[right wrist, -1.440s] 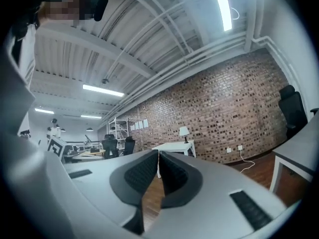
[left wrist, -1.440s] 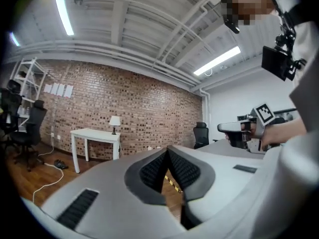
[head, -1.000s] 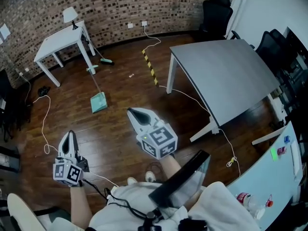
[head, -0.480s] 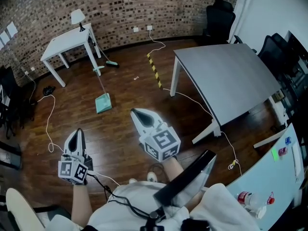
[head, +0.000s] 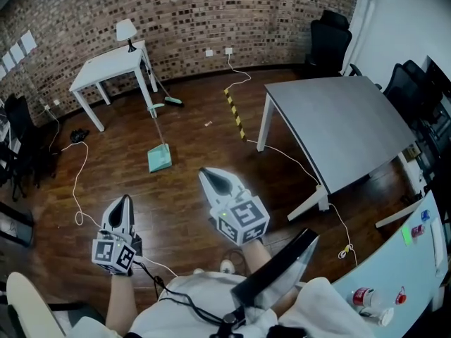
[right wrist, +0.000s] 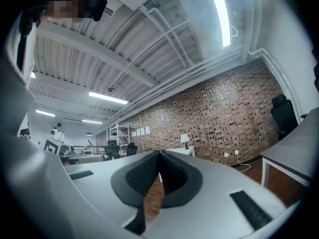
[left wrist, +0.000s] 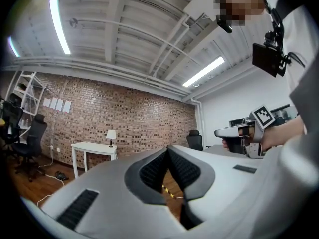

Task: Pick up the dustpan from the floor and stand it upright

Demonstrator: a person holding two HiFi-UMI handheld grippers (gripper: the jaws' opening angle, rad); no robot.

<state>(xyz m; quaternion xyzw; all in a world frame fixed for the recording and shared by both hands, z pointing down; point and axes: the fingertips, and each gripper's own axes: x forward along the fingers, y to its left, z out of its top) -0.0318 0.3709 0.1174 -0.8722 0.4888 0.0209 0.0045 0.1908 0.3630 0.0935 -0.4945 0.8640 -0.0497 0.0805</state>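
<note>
your left tool (head: 125, 201) and right tool (head: 208, 174) are both pressed together at the tips, with nothing between them. both are held out over the wooden floor (head: 176, 210). the teal dustpan (head: 160, 158) sits on that floor, at about 1 o'clock from your left tool and 11 o'clock from your right, well apart from both. its long handle (head: 153, 122) runs toward 12 o'clock, to the white surface (head: 113, 63). it seems to lie flat, though this steep view leaves that unsure.
</note>
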